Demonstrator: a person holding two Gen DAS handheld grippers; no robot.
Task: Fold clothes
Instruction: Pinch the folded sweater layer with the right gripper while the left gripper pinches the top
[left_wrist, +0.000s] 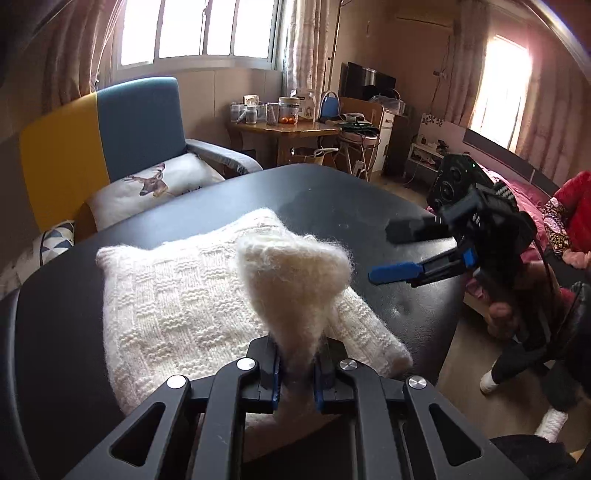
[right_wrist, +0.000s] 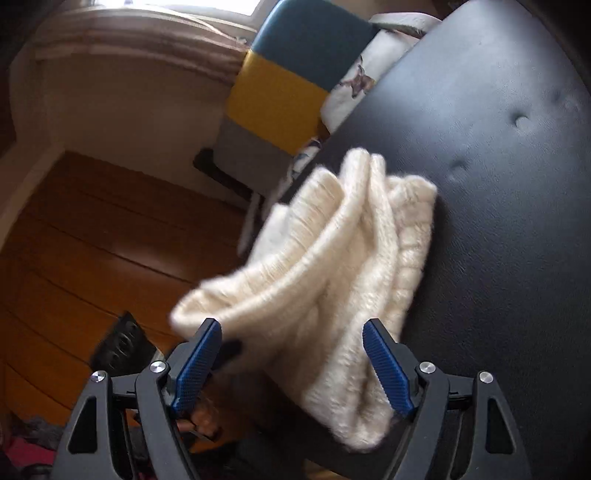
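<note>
Where daylight floods through the far windows (left_wrist: 195, 29), fills the middle of the left wrist view: a black padded surface (left_wrist: 332, 206), dimpled with tufting buttons in the right wrist view. Behind it on the far left, an armchair (left_wrist: 99, 136) in yellow and blue panels, carrying a white cushion (left_wrist: 155, 182) printed with a deer's head; some dark writing at the cushion's edge, too small to read. Far beyond, a wooden side table (left_wrist: 288, 129) crowded with jars and bottles, labels not legible. Under the near left corner in the right wrist view, orange wooden floor (right_wrist: 74, 229).

Spread on the surface, toward its near left part, a cream knitted sweater (left_wrist: 177, 295) in a basket-weave pattern, folded into a rough rectangle. Lifted off that rectangle, one fuzzy flap, pinched at its narrow end by the left gripper (left_wrist: 297, 373), fingers clamped tight on the wool. Seen from the right wrist, ribbed edges of the sweater (right_wrist: 332, 258) bunched and overhanging the surface's edge, blurred.

Off to the right and above the surface, clear of the sweater, the right gripper (left_wrist: 384, 253), blue-padded fingers (right_wrist: 388, 363) wide apart and holding nothing, grasped from below by a hand (left_wrist: 498, 314).
</note>
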